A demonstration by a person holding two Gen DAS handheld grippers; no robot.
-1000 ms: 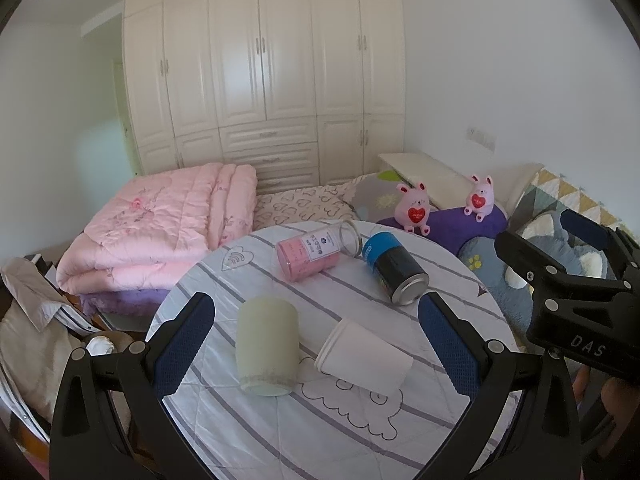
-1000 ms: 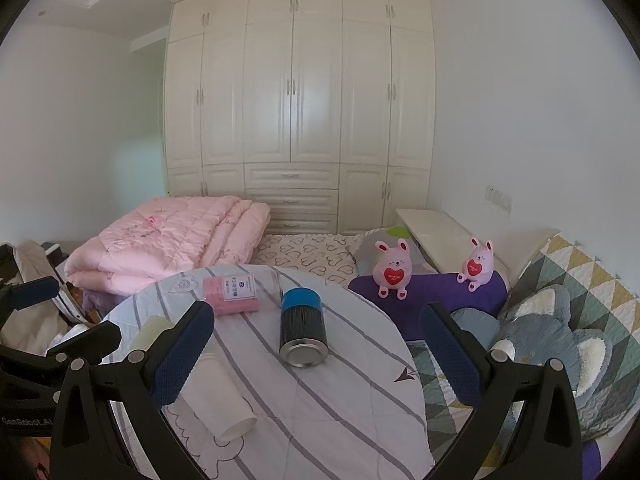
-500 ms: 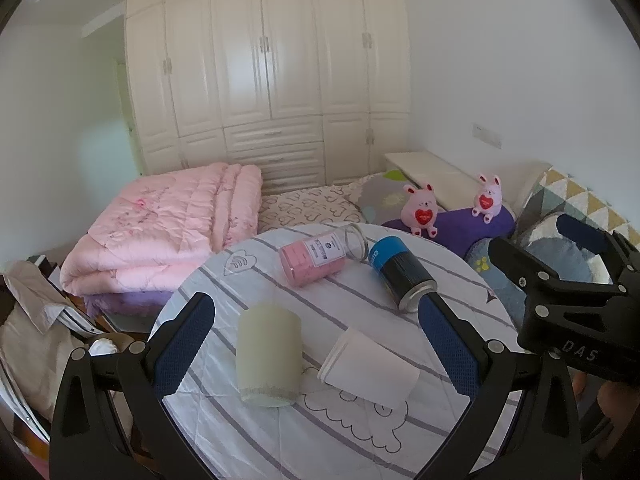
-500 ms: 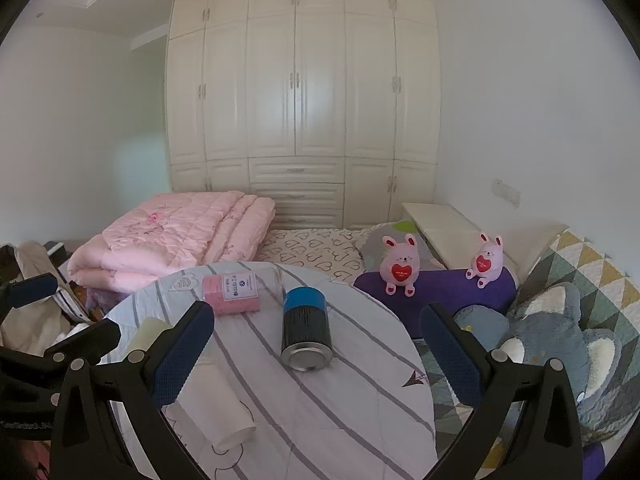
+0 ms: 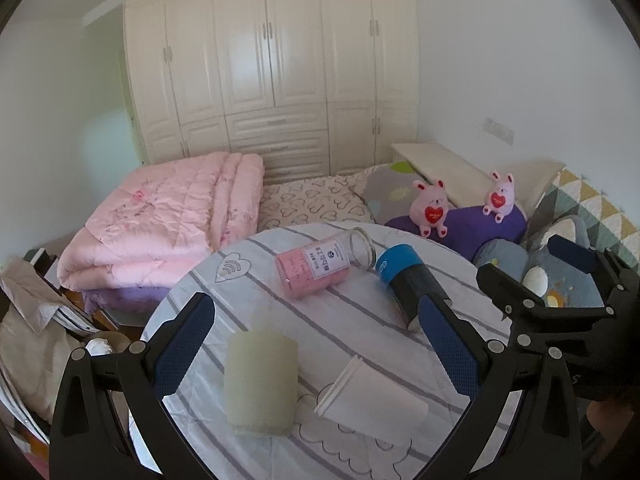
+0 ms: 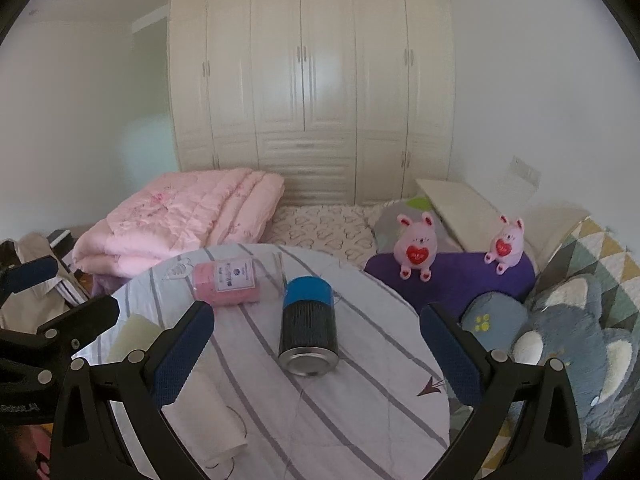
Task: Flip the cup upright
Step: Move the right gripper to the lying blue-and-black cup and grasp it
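On the round striped table (image 5: 352, 320) lie several cups on their sides: a white paper cup (image 5: 370, 402), a pale green frosted cup (image 5: 262, 382), a clear cup with pink filling (image 5: 320, 270) and a black cup with a blue band (image 5: 404, 280). My left gripper (image 5: 316, 344) is open and empty above the green and white cups. My right gripper (image 6: 316, 354) is open and empty, with the black and blue cup (image 6: 308, 330) between its fingers' line of sight. The white cup (image 6: 210, 428) and pink cup (image 6: 232, 282) also show in the right wrist view.
A bed with a folded pink quilt (image 5: 160, 224) lies behind the table. Two pink plush toys (image 5: 430, 208) sit on a purple cushion (image 5: 472, 226) at the right. Clothes (image 5: 28, 320) hang at the left. A white wardrobe (image 5: 272, 60) fills the back wall.
Both grippers have drawn slightly back and up from the table, so the cups sit lower in each view. The cups have not moved and both grippers stay open.
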